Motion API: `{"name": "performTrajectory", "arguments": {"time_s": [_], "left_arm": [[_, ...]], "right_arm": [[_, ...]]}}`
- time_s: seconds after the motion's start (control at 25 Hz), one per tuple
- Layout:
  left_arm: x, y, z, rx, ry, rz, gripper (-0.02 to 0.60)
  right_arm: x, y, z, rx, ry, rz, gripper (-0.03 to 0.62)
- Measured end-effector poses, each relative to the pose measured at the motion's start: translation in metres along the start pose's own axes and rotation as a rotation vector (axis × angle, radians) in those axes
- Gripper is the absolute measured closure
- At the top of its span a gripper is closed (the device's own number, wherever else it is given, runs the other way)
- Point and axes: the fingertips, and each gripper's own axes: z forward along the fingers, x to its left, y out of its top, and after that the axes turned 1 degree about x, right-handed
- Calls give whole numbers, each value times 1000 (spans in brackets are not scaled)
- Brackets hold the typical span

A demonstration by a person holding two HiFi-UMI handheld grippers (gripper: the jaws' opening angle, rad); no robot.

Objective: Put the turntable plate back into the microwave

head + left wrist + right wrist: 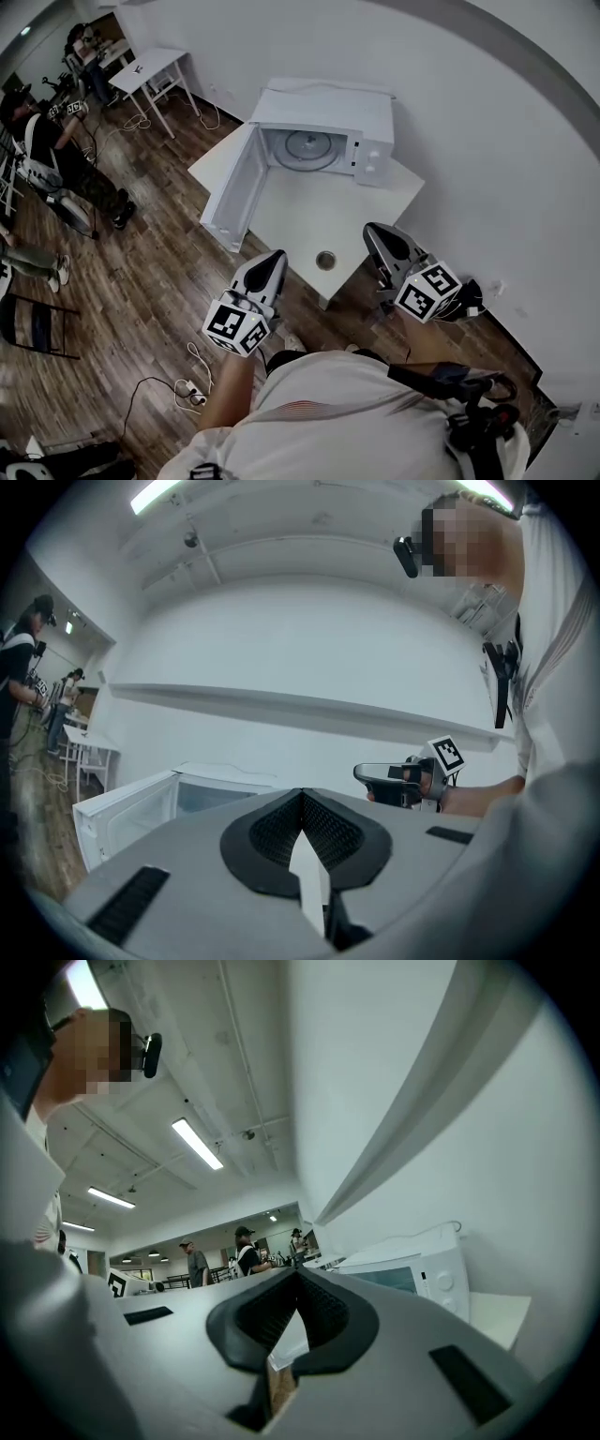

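Note:
The white microwave [323, 131] stands at the back of a white table [300, 220] with its door [234, 187] swung wide open to the left. The round glass turntable plate [307, 147] lies flat inside the cavity. My left gripper [277, 257] hovers off the table's near left edge, shut and empty. My right gripper [373, 232] is held above the table's near right corner, shut with nothing in it. In the left gripper view, the shut gripper [302, 797] points level toward the microwave [178, 794]. The right gripper view shows the shut gripper [298, 1275] and the microwave's control panel [441, 1283].
A small round object [325, 260] lies on the table near its front edge. A white wall runs behind and to the right. On the wooden floor to the left are people [56, 141], a white desk [155, 67], a chair [37, 323] and a power strip with cables [192, 392].

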Motion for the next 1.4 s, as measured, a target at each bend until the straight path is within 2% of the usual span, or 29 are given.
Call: {"name": "performTrajectory", "arguments": {"time_s": [0.24,0.4,0.96,1.4], "left_arm": [[-50,-4,-4,-6,77,15,572],[-70,-2,-17,-14,98,24,572],[-58,6,-25,-29,111,40,572],[-66,0,-22,-26,90,38,572]], "right_arm": [[-8,4,-43,34,34,-36,589],[-2,8,-62,37,30,-57,589],[18,13,-61,19,22,-92,589],[13,8,-66,31,5,-99,589]]}}
